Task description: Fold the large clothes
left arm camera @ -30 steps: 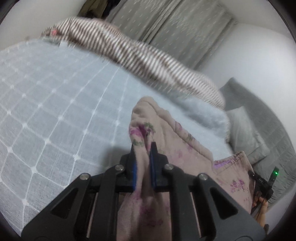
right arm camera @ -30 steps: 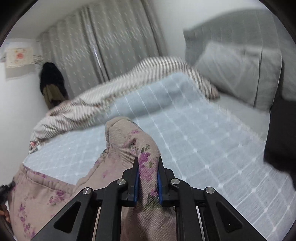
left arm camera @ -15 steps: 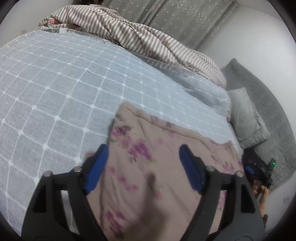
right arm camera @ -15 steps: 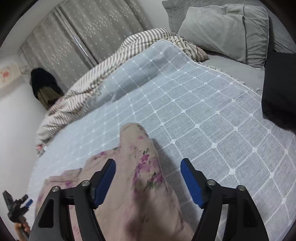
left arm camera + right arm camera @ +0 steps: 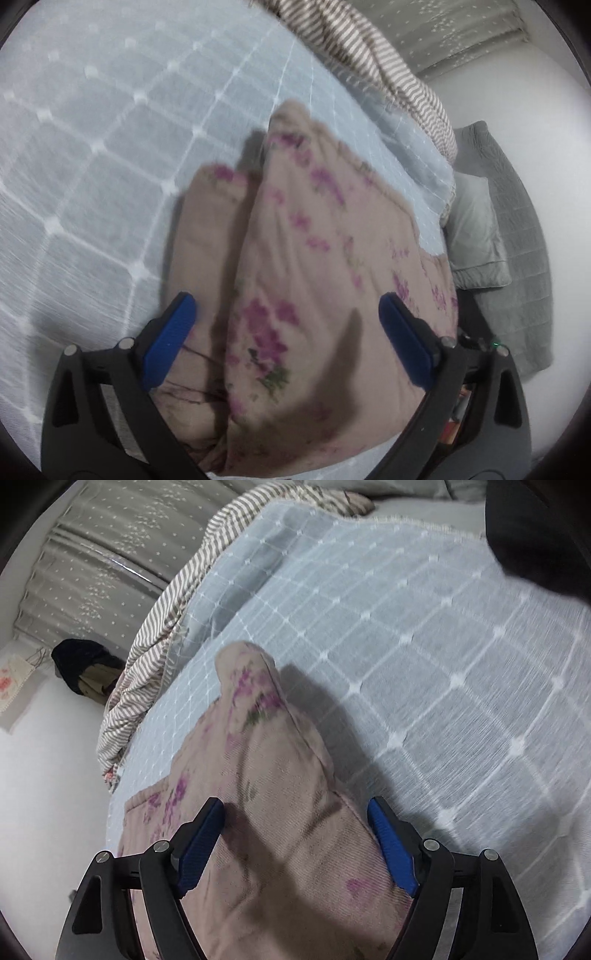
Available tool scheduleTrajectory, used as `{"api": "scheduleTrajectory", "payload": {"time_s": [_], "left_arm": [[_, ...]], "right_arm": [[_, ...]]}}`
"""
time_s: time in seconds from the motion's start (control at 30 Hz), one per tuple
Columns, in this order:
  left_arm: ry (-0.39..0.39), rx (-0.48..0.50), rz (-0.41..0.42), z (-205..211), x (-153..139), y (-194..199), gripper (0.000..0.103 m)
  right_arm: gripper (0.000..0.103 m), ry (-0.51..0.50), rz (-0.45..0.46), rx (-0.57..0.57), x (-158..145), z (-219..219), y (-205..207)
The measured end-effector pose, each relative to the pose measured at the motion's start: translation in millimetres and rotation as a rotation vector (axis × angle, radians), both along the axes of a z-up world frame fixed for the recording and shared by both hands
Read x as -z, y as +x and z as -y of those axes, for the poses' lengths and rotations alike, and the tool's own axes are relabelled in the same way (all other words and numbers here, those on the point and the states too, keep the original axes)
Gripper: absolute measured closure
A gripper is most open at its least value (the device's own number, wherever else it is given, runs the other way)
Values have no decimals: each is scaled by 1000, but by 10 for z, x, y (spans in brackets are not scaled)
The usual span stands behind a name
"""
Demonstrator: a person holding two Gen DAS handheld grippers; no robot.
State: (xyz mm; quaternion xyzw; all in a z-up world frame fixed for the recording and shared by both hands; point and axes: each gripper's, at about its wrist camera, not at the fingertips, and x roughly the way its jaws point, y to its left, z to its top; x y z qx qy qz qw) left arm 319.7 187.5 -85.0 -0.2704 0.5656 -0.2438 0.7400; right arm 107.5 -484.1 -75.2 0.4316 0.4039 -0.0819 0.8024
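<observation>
A pink floral garment (image 5: 314,266) lies folded on the light blue checked bedspread (image 5: 92,147); an under layer sticks out along its left side. My left gripper (image 5: 286,306) is open just above the garment's near end, its blue pads wide apart. In the right wrist view the same garment (image 5: 266,782) runs away from me over the bedspread (image 5: 424,646). My right gripper (image 5: 295,808) is open too, its pads on either side of the cloth without gripping it.
A striped duvet (image 5: 373,48) is bunched at the far side of the bed, also in the right wrist view (image 5: 173,602). Grey pillows (image 5: 476,229) lie at the headboard end. A dark object (image 5: 535,535) sits at the upper right. Grey curtains (image 5: 110,554) hang behind.
Both grippers were shut on the garment's corners a second ago. They opened, let the cloth drop onto the bed, and have tilted lower over it.
</observation>
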Motion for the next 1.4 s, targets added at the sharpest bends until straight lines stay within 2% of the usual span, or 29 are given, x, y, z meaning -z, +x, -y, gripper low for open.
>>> {"api": "scheduleTrajectory", "payload": {"time_s": [0.2,0.3,0.4,0.47,0.53,0.6,0.67,0.73,0.83,0.87,0.9,0.93,1.0,1.07,1.1,1.13,1.17,1.2,1.23,1.3,1.4], "left_arm": [[-36,35,-57,83,157,141,1],[-47,47,-83,130,199,208,1],[-87,29,-110,104,238,278,1],[-137,-21,-123,20,288,306,1],[-208,-93,-132,-101,335,298,1],[-230,-105,-118,-123,349,244,1],[-184,-89,-80,-98,302,173,1],[-101,-113,-39,-69,222,76,2],[168,-109,59,95,62,-50,2],[219,-94,78,125,57,-58,2],[233,-81,74,152,80,-60,1],[215,-82,51,114,123,-48,1],[82,-76,-32,7,272,11,1],[-2,-68,-50,-93,316,47,1],[-49,-64,-64,-117,333,44,10],[-104,-66,-88,-137,369,28,27],[-131,-81,-92,-150,384,-2,33],[-166,-93,-81,-162,379,-52,52],[-198,-107,-70,-155,351,-101,62],[-252,-144,-45,-239,268,-198,68],[-276,-138,46,-325,-48,-360,72]], "right_arm": [[18,182,-18,-73,370,39,200],[16,259,7,-97,517,48,323],[17,268,25,-107,525,20,423],[19,259,19,-109,522,-40,486],[28,217,5,-114,478,-100,510],[36,184,2,-118,441,-146,480],[43,175,16,-116,421,-163,445],[46,142,31,-122,377,-196,405],[46,81,26,-132,314,-255,400],[46,65,20,-134,298,-272,416],[46,56,15,-135,294,-281,429],[46,53,11,-135,295,-278,426],[46,58,11,-135,315,-256,423],[46,65,17,-136,349,-238,424],[46,57,21,-134,353,-241,420],[49,39,24,-131,332,-266,420],[51,3,29,-128,285,-328,438],[56,-47,42,-128,203,-410,430],[60,-72,58,-135,151,-463,428],[64,-119,130,-176,-84,-645,404],[66,-182,258,-226,-553,-867,327]]}}
